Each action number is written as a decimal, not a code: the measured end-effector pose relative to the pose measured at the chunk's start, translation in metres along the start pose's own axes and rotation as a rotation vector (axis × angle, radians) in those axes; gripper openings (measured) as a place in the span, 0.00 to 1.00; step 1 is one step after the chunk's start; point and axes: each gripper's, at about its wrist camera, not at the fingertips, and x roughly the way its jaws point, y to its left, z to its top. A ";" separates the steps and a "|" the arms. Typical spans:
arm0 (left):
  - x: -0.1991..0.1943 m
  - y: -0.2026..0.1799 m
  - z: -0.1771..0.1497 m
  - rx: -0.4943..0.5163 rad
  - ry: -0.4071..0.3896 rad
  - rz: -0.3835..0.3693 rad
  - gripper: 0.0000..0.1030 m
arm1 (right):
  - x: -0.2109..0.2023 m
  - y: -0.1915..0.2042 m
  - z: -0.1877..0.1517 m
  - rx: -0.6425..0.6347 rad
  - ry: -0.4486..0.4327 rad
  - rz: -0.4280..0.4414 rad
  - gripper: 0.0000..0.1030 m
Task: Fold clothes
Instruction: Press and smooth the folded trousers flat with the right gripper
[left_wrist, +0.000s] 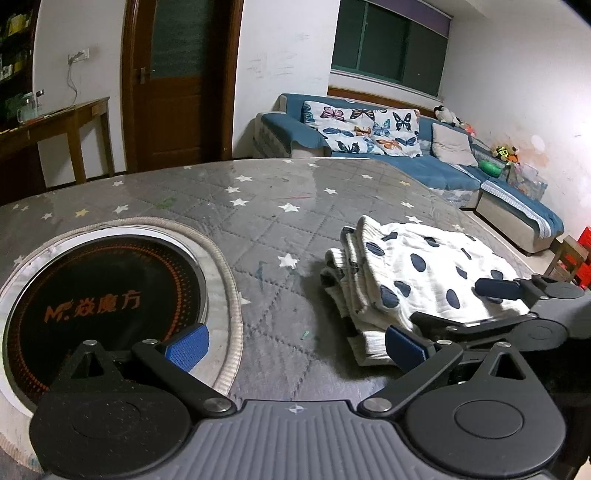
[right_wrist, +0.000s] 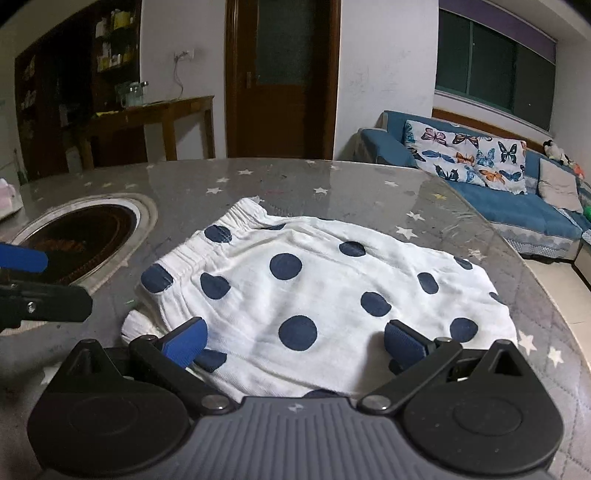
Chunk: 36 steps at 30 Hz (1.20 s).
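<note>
A folded white garment with navy polka dots (right_wrist: 314, 291) lies on the round table, which is covered by a grey quilted cloth with white stars (left_wrist: 258, 206). In the right wrist view the garment fills the middle of the frame, its gathered elastic waistband (right_wrist: 207, 240) toward the upper left and its layers stacked flat. In the left wrist view the same garment (left_wrist: 417, 273) sits right of centre, and its stacked folded edges show along its left side.

The right gripper (right_wrist: 295, 343) sits low over the near edge of the garment with its jaws spread wide; the blue pads (right_wrist: 186, 341) stand apart on either side of a dark dot, and nothing is pinched between them. Whether the pads touch the fabric cannot be told. In the left wrist view this gripper (left_wrist: 447, 314) appears at the right edge, over the garment's near right part.

The left gripper (left_wrist: 295, 350) hovers over the grey cloth between the garment and a round inset induction cooktop (left_wrist: 99, 302) in the lower left of the frame; its jaws are also spread wide and hold nothing. In the right wrist view it (right_wrist: 26, 273) shows at the left edge, clear of the garment.

Beyond the table, a blue sofa (left_wrist: 436, 166) with butterfly-print cushions (left_wrist: 365, 129) lines the upper right, a brown wooden door (left_wrist: 166, 85) stands at upper centre-left, and a wooden side table (left_wrist: 62, 122) sits at the upper left.
</note>
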 end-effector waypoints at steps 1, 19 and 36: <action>-0.001 -0.001 0.000 0.003 0.000 0.000 1.00 | -0.003 0.000 0.001 0.001 -0.005 -0.002 1.00; -0.003 -0.014 -0.010 0.039 0.017 -0.019 1.00 | -0.039 0.000 -0.017 -0.010 -0.020 -0.032 1.00; -0.011 -0.035 -0.023 0.127 0.022 -0.034 1.00 | -0.074 -0.015 -0.054 0.170 -0.023 -0.133 1.00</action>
